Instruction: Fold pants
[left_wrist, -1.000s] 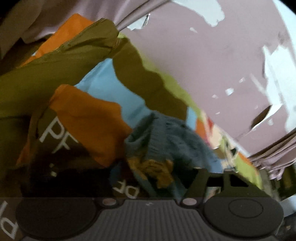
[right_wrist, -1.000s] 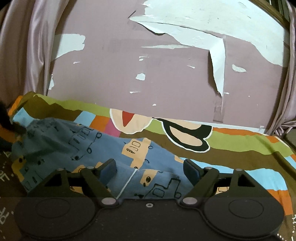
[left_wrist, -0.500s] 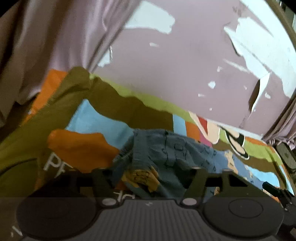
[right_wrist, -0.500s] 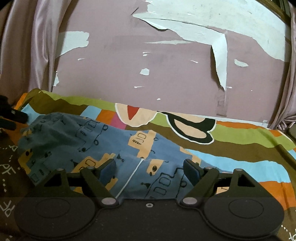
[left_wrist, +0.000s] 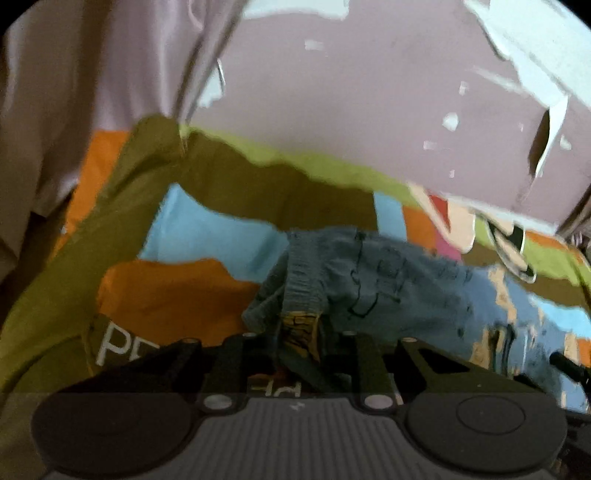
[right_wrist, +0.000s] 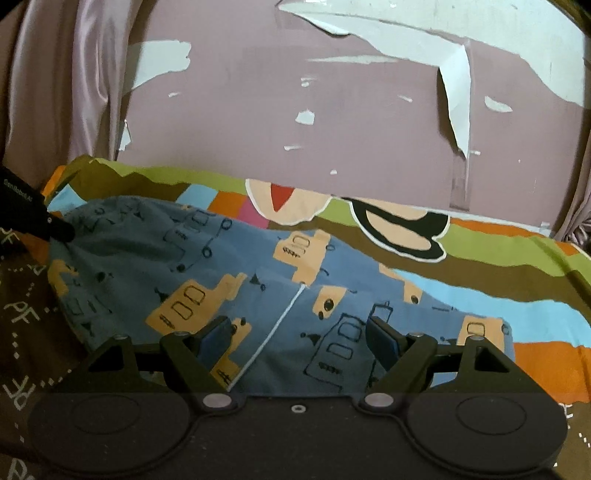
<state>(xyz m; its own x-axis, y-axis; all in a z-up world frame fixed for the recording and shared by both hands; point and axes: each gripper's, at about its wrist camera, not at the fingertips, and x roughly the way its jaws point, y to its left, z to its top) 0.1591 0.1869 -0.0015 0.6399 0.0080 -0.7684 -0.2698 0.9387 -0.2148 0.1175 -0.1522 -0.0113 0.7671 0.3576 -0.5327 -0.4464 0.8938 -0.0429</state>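
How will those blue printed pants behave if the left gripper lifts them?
Probably floppy: the pants lie in soft wrinkles on the bedspread. Likely light, bunching where the left gripper has just been closing its jaws on the waistband.

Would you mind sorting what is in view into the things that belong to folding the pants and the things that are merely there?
Part of the job:
- blue printed pants
- left gripper, whose jaws have just been closing, pinching the pants' edge
- right gripper, open over the pants

Merely there:
- striped bedsheet underneath
- peeling wall
- curtain
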